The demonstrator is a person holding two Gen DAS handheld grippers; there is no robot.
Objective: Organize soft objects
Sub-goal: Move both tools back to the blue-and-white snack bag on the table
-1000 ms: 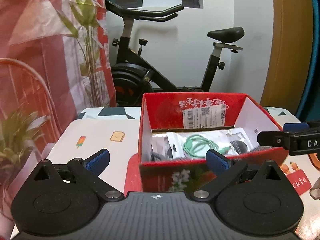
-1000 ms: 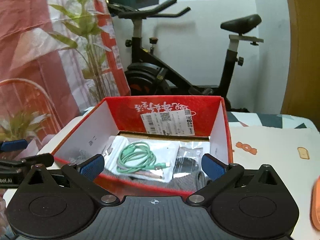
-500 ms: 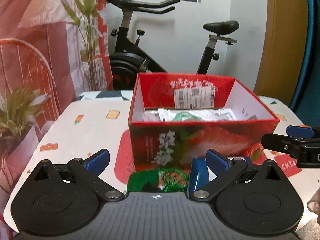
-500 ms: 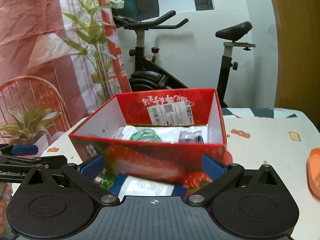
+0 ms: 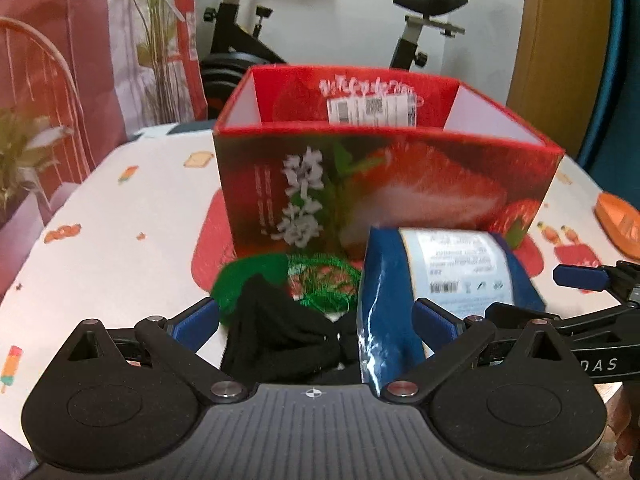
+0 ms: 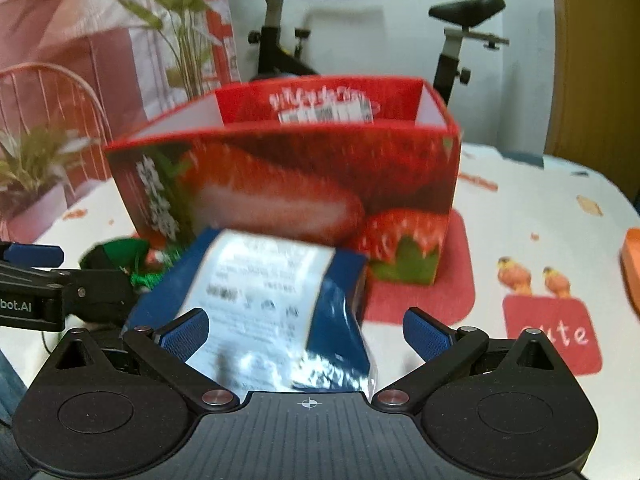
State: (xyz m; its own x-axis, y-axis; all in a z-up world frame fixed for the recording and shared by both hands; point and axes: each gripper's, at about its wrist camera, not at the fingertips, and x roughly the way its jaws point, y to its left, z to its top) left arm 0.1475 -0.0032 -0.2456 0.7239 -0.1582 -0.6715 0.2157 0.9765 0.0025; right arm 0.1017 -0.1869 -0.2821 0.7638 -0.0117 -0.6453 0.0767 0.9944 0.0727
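A red box with a big strawberry picture is seen standing on the table, on top of a red mat. Just in front of the box, three soft things are lying close together: a blue pack with a white label, a green net, and a black cloth. The left gripper is held wide open, with the black cloth and one edge of the blue pack lying between its blue pads. Nothing is being squeezed by it. The right gripper is also spread wide, and the blue pack is seen between its pads, but it is not pinched. An orange thing is seen at the table's far right edge.
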